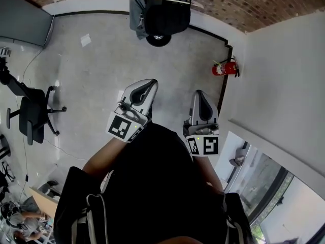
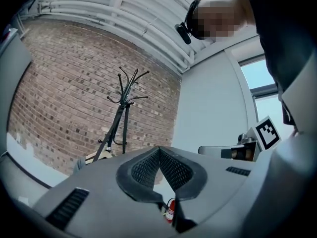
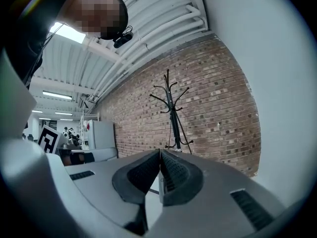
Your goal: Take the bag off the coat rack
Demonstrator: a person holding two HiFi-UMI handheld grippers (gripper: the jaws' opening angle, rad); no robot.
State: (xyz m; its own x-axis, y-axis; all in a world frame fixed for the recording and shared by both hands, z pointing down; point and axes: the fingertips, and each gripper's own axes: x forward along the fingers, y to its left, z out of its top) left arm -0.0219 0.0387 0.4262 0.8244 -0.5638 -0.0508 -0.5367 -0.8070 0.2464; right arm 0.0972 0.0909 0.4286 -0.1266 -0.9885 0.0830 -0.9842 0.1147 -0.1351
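The coat rack [image 1: 161, 11] stands by the brick wall at the top of the head view. A black bag [image 1: 167, 15] and a grey garment [image 1: 137, 11] hang on it. My left gripper [image 1: 145, 87] and right gripper [image 1: 202, 97] are held side by side, pointing level toward the rack and well short of it. Both are shut with nothing between the pads. In the left gripper view the rack's black hooks [image 2: 126, 86] rise above the shut left gripper [image 2: 158, 149]. The right gripper view shows the rack [image 3: 171, 108] above the shut right gripper [image 3: 159, 151]. The gripper bodies hide the bag in both.
A red fire extinguisher [image 1: 224, 68] hangs on the white wall to the right of the rack. A black office chair [image 1: 31, 113] stands at the left, with a cable on the grey floor [image 1: 101, 70]. A person [image 1: 23, 225] sits at the lower left. Windows line the right wall.
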